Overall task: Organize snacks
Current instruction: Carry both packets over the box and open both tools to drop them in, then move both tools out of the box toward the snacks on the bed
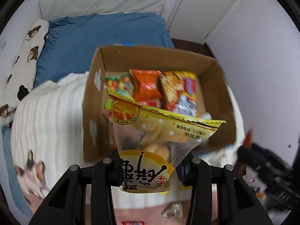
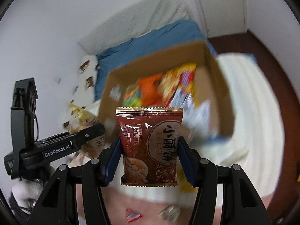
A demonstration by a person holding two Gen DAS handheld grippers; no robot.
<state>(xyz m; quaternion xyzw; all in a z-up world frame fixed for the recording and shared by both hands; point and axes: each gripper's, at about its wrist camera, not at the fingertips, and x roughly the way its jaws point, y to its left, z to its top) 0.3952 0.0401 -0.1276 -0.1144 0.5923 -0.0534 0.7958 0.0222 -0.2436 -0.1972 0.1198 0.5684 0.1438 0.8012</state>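
Left gripper [image 1: 151, 166] pinches a yellow snack bag [image 1: 150, 150], its lower end cut off behind the jaws; right gripper [image 2: 149, 156] clamps a brown pastry packet [image 2: 150, 146] upright. Just beyond both, the cardboard box [image 1: 221, 93] holds blurred, unreadable snack packs [image 1: 148, 88]. Farther out, blue bedding [image 1: 105, 35].

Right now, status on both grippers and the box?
Left gripper shut on yellow snack bag. Right gripper shut on brown pastry packet. Cardboard box ahead, open, part full. Nothing in the way.
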